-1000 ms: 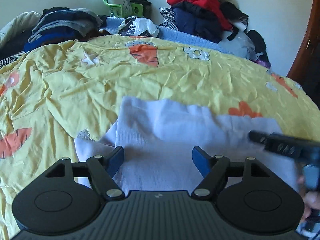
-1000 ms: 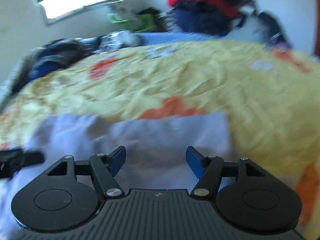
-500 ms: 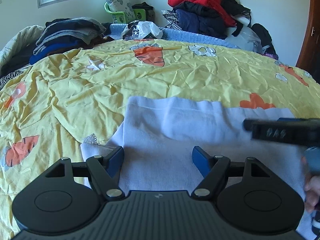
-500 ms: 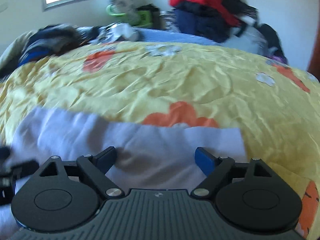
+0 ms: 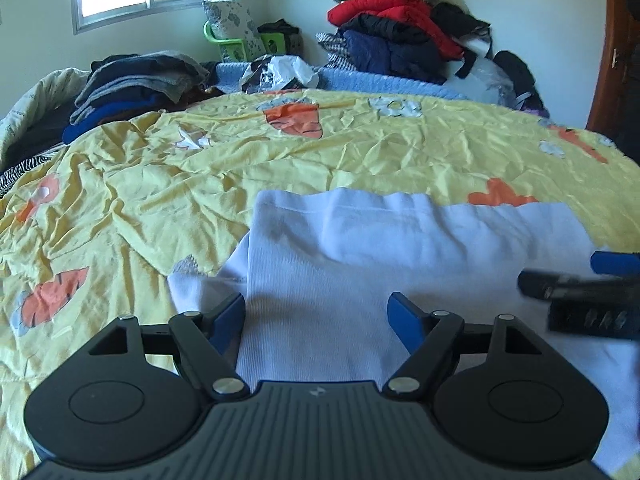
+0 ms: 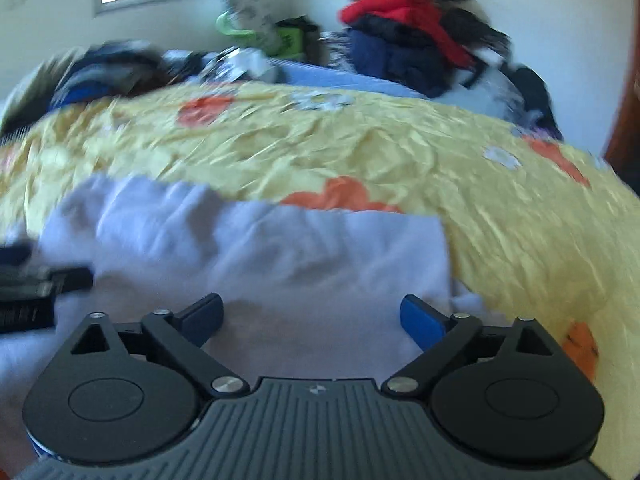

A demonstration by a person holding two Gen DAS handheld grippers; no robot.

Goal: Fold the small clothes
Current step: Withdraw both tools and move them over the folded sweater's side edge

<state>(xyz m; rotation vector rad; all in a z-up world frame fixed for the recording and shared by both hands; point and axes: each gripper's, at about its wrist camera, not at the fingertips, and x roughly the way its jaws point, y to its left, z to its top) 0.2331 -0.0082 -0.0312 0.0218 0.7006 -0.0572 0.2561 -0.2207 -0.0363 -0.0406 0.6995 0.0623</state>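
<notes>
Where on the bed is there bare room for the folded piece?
Free: yellow bedspread between the white garment and the far clothes; also left of the garment. Crowded: dark folded stack far left, red-topped pile behind.

Beyond the white garment, a broad stretch of the yellow bedspread is left bare, and passage toward the far edge is unobstructed. The far edge is blocked by a stack of dark folded clothes at the left, a crumpled plastic bag in the middle and a heap of jackets at the right. At the garment's right side, the space is occupied by the right gripper, seen from the left wrist camera.
</notes>
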